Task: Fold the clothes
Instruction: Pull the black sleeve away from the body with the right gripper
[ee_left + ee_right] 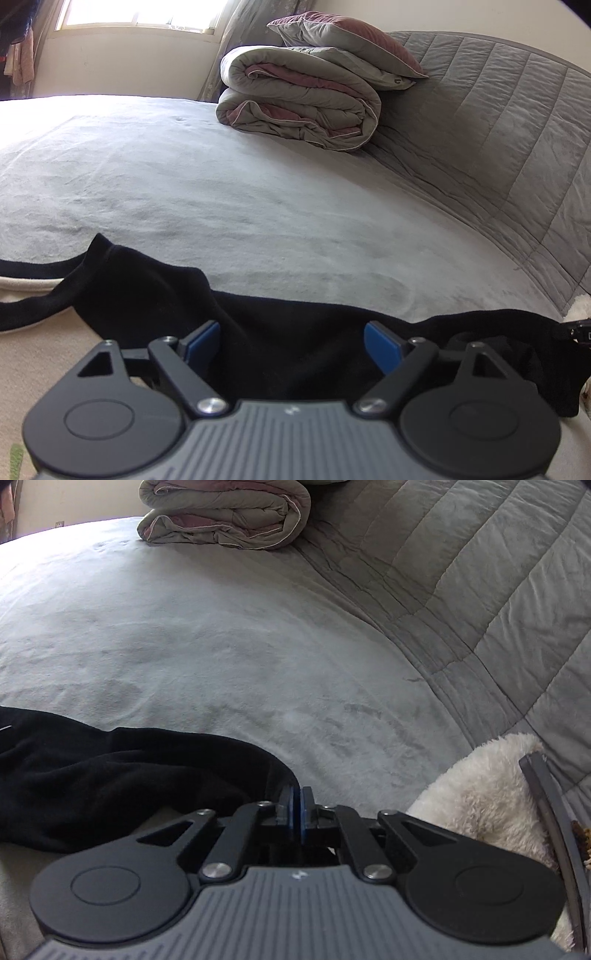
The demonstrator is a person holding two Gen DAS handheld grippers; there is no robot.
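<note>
A black garment (147, 295) lies crumpled along the near edge of the pale grey bed (258, 184), partly over a cream garment (44, 354) with black trim. My left gripper (293, 345) is open just above the black cloth. The fabric spreads between its blue pads (205, 343), which do not press on it. In the right wrist view the black garment (110, 768) runs from the left up to my right gripper (301, 808). That gripper's pads are closed together on the cloth's banded edge.
A folded grey and pink quilt (299, 107) with a pillow (343, 44) on top sits at the far side of the bed. A quilted grey headboard (498, 129) curves along the right. A white fluffy item (476, 797) and a grey curved rim (546, 812) lie close on the right.
</note>
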